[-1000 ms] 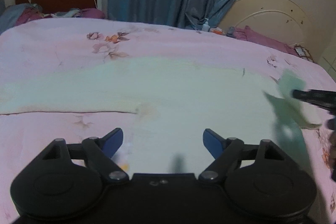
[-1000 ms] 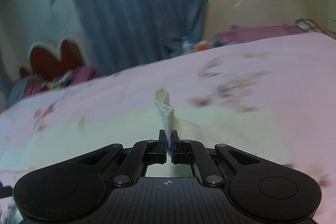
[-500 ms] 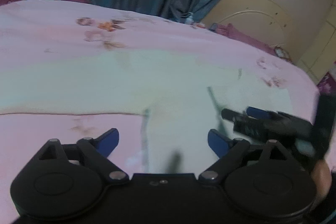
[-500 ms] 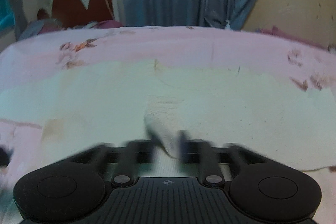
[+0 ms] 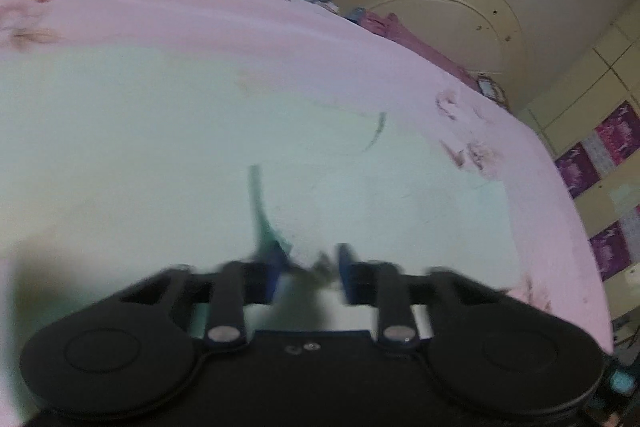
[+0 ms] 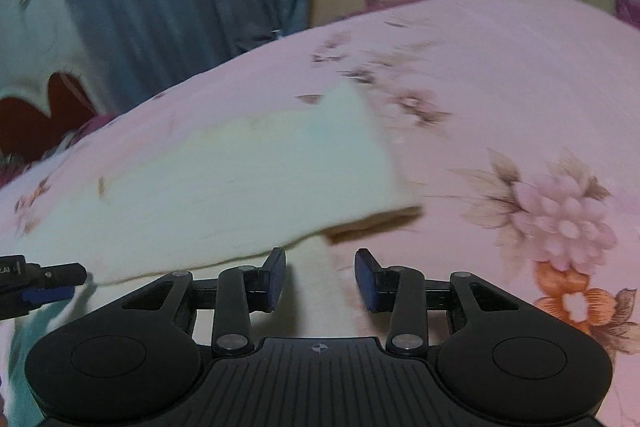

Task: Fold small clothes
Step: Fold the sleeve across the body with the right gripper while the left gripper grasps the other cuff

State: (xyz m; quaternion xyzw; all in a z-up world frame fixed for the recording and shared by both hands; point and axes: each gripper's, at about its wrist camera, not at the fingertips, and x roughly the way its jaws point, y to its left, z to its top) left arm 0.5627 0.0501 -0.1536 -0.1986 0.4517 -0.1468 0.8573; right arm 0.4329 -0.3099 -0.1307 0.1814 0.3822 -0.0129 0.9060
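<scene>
A pale cream cloth (image 6: 240, 187) lies spread on a pink flowered bedspread (image 6: 500, 75), filling the middle of both views, and the step in hand looks like taking hold of its near edge to begin a fold. In the left wrist view the left gripper (image 5: 308, 267) sits low in the frame over the cloth's near edge, blurred; its jaws are closing, with a gap between the blue pads and a dark bit of cloth bunched in that gap, though the blur hides whether the pads press on it yet. In the right wrist view the right gripper (image 6: 320, 279) is sharp: its jaws are closing too, but the pads stand clearly apart and only flat cloth shows beyond them, with nothing pinched. The next move probably calls for both grippers to finish closing on the near edge, then lift and carry it evenly toward the top of the frame so the fold lands square; a one-sided grip would skew it. The right wrist view alone shows the cloth's right corner curled up off the bedspread with a shadow under it, and the tip of the left gripper at the lower left edge. The left wrist view alone shows a thin green line (image 5: 256, 203) running up the cloth from the pads, and the bed's right edge.
</scene>
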